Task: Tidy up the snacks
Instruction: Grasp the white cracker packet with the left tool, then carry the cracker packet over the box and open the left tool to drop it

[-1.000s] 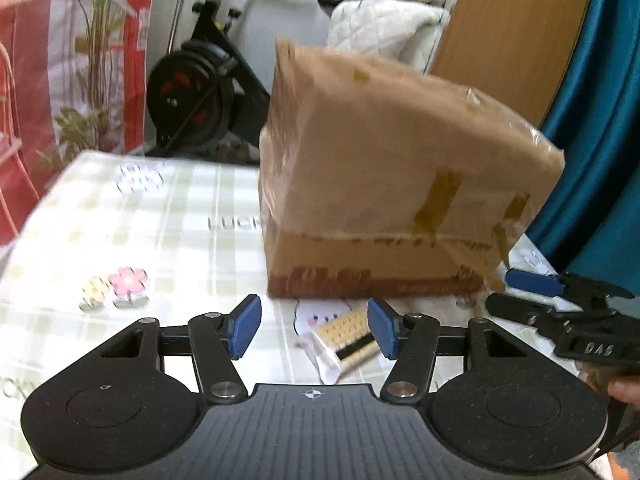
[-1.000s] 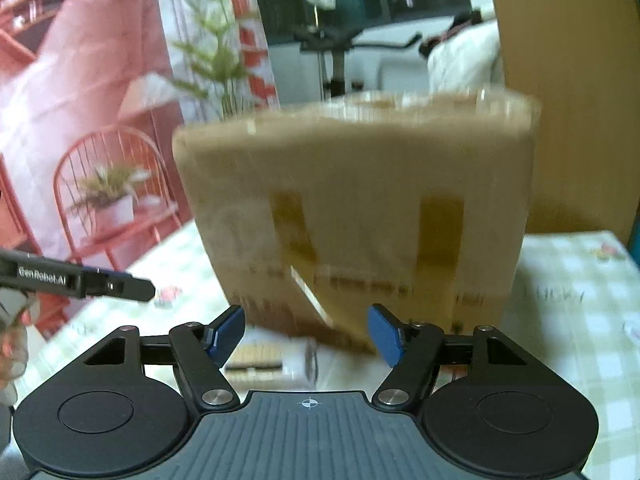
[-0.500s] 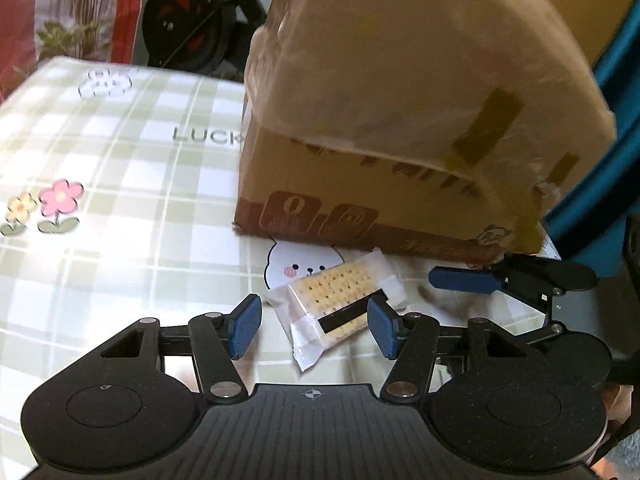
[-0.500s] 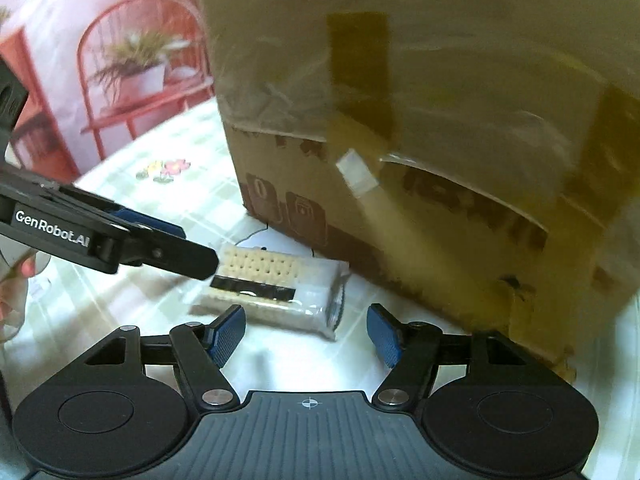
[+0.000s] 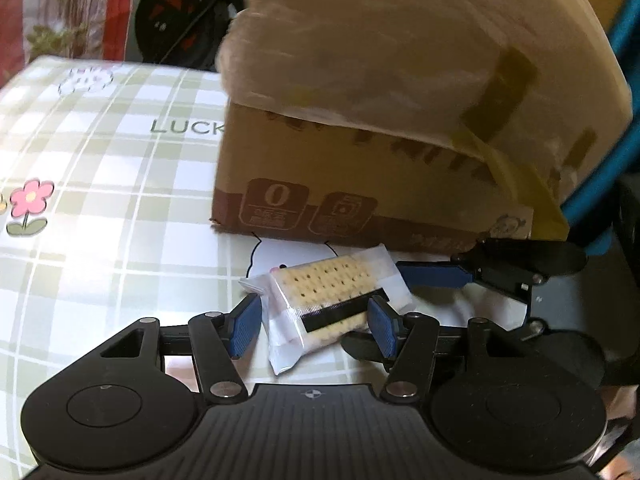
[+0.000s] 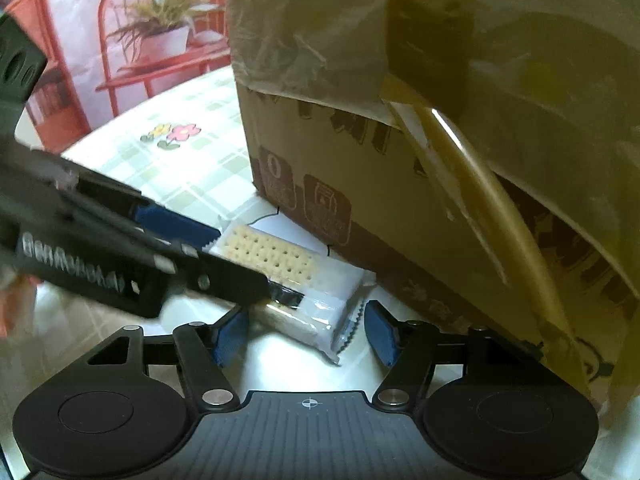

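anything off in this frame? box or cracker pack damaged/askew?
Cracker pack looks intact, lying skewed between the open left gripper fingers. The cardboard box is rough: loose plastic wrap and peeling tape strips hanging down its side, plus a nicked bottom corner. The right gripper is open around the same pack.

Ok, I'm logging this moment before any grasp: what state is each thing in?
cracker packet: sealed, lying flat on the tablecloth, between both grippers' fingers.
cardboard box: upright, wrapped in plastic and tape.
left gripper: open around the packet.
right gripper: open, packet's end between its fingers.
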`<state>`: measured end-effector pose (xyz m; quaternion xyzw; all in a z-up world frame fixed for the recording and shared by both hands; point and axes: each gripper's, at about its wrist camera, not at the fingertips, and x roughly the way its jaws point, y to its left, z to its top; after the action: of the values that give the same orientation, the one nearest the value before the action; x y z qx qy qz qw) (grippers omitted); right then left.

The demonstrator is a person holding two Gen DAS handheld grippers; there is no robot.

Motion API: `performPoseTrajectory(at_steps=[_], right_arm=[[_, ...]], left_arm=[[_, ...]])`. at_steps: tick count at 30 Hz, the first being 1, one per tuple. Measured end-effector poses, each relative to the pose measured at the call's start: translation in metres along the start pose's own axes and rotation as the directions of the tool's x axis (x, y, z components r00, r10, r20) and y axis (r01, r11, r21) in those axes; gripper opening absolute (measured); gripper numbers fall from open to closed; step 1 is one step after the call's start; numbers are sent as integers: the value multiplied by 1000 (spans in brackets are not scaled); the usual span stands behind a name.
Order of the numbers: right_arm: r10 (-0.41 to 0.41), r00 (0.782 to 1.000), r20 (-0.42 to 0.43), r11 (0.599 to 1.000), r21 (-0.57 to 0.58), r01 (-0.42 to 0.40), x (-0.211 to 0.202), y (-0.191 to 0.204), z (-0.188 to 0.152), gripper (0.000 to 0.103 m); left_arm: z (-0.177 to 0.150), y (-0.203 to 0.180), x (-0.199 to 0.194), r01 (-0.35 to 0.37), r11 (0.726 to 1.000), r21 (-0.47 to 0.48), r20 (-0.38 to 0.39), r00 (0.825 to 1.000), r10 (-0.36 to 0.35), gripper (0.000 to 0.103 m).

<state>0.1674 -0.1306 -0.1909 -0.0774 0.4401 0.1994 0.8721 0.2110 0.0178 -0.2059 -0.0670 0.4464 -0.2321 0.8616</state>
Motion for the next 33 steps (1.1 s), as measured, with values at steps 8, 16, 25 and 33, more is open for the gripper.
performPoseTrajectory(at_steps=[8, 16, 25, 33], right_arm=[[-14, 999, 50, 999, 40, 12, -14, 7, -19, 44], [-49, 988, 149, 997, 65, 40, -54, 11, -28, 42], [-105, 945, 310, 993, -13, 114, -127, 19, -6, 42], [-133, 887, 441, 985, -38, 167, -187, 5, 29, 42]], left_arm=[[-9, -15, -9, 2, 1000, -6, 40, 999, -1, 49], [-4, -50, -45, -7, 995, 96, 116, 993, -4, 48], [22, -98, -111, -35, 985, 168, 263, 965, -10, 48], [60, -134, -143, -36, 975, 220, 379, 924, -52, 48]])
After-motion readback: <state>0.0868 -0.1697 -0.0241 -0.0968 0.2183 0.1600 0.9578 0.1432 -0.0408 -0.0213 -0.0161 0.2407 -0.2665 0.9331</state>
